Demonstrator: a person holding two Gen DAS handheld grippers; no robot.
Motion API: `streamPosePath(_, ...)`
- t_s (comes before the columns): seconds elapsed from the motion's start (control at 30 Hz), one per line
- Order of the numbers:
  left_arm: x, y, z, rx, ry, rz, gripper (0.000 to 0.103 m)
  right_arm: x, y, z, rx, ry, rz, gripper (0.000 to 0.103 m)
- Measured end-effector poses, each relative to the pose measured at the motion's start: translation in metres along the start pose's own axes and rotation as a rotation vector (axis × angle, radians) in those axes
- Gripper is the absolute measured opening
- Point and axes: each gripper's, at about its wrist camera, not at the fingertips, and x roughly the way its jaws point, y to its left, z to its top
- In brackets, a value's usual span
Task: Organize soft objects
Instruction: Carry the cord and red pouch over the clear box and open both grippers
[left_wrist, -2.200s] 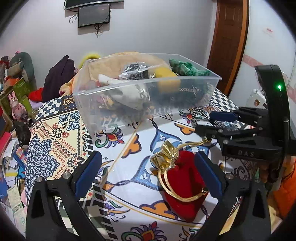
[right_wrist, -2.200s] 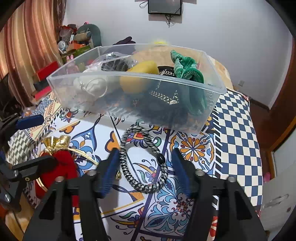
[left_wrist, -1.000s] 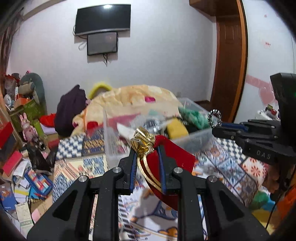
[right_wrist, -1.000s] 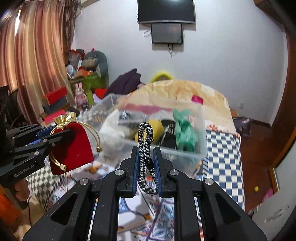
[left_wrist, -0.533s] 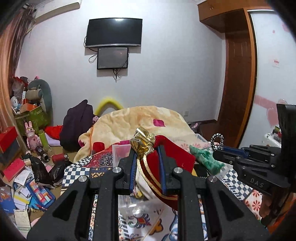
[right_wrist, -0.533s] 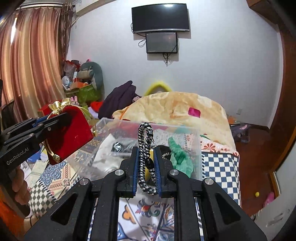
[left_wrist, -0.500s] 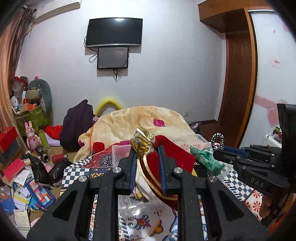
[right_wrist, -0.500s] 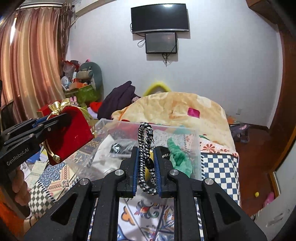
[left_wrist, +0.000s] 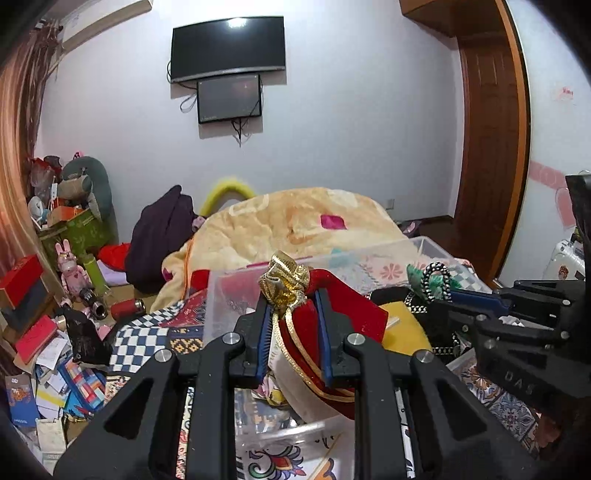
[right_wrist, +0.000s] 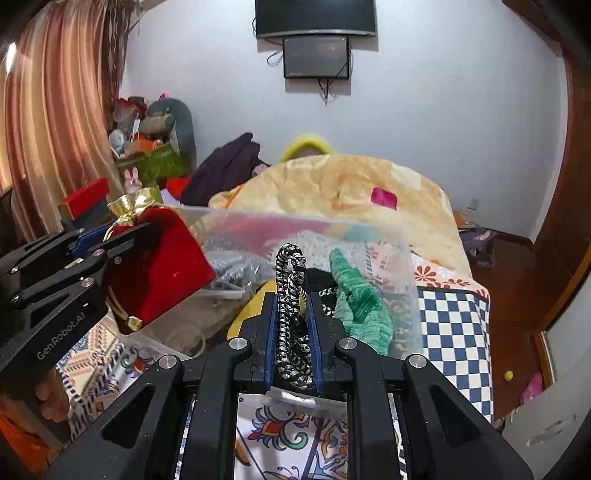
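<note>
Both grippers, formerly open over the patterned bedspread, have lifted the red velvet gold-corded pouch (left_wrist: 334, 317) and black-and-white braided cord loop (right_wrist: 291, 295) above the clear plastic bin (right_wrist: 404, 258).

The pouch (left_wrist: 347, 314) is matt red velvet cloth with a shiny gold top. The bracelet (right_wrist: 290, 295) is braided black-and-white cord. The box (right_wrist: 402, 266) is clear glossy plastic. Both grippers are matt black plastic.

Pouch (left_wrist: 325, 332) lower half hidden behind fingers (left_wrist: 258, 332). Bracelet (right_wrist: 291, 314) bottom hidden too. Bin (right_wrist: 410, 295) contents partly blocked.
</note>
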Motion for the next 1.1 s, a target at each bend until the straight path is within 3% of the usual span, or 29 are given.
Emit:
streamPosePath(0.1,0.005,0.0,-0.003,-0.008,0.026,-0.018,0.021,0.005,0.001,-0.001,-0.013,0.014,-0.021,0.018)
streamPosePath(0.27,0.003,-0.002,-0.009,0.019,0.029,-0.001,0.051,-0.001,0.0,-0.002,-0.014,0.012,-0.034,0.048)
streamPosePath(0.47,-0.011,0.001,-0.013,0.038,0.014,0.011,0.063,-0.016,-0.001,-0.002,-0.024,-0.013,-0.039,0.053)
streamPosePath(0.67,-0.039,0.012,-0.002,-0.003,-0.034,-0.026,0.063,-0.04,-0.004,0.003,-0.012,-0.068,-0.026,0.053)
streamPosePath(0.9,-0.089,0.012,0.018,-0.024,-0.149,-0.063,0.067,-0.086,-0.002,0.013,-0.005,-0.19,-0.02,0.059)
streamPosePath(1.1,-0.131,0.007,0.031,-0.025,-0.25,-0.081,0.079,-0.132,0.002,0.019,-0.004,-0.316,-0.021,0.068)
